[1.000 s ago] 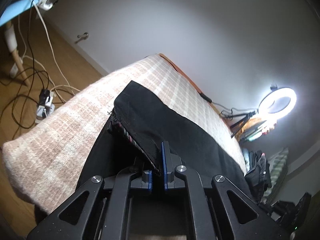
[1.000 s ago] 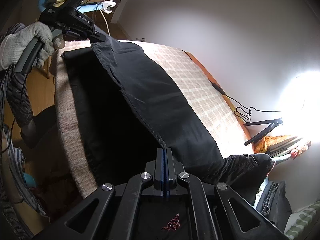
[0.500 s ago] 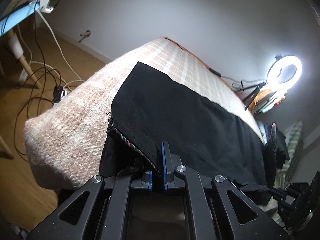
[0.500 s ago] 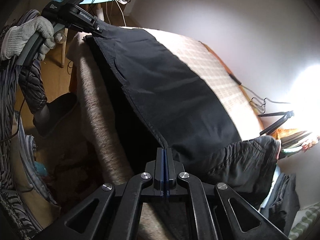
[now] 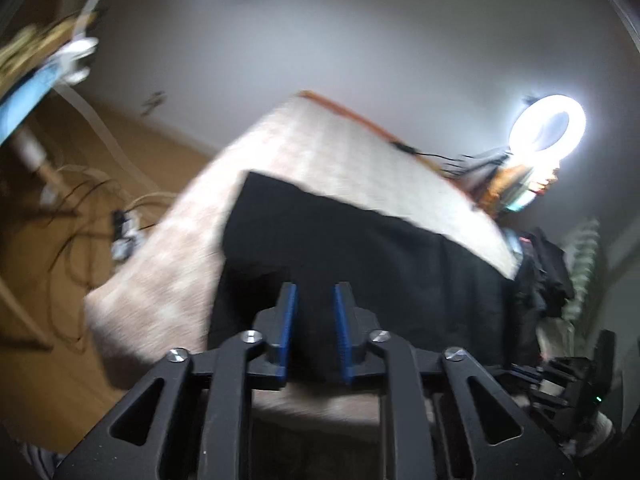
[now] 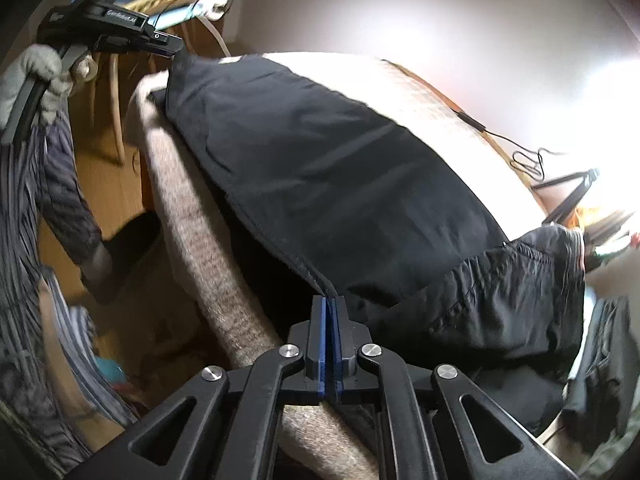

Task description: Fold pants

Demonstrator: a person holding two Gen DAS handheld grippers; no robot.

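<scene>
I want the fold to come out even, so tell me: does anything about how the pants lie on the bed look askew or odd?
Yes. The black pants lie slanted across the checked bed cover, and their near side droops over its edge. The right gripper pinches a seam, while the left gripper is opening, its pads apart.

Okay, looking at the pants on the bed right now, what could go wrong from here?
1. The left gripper is opening with no cloth between its pads, while the right gripper is clamped on the black pants hem; pulling now could skew the fold.
2. The pants' near edge overhangs the beige checked blanket side, so it may slide floorward.
</scene>
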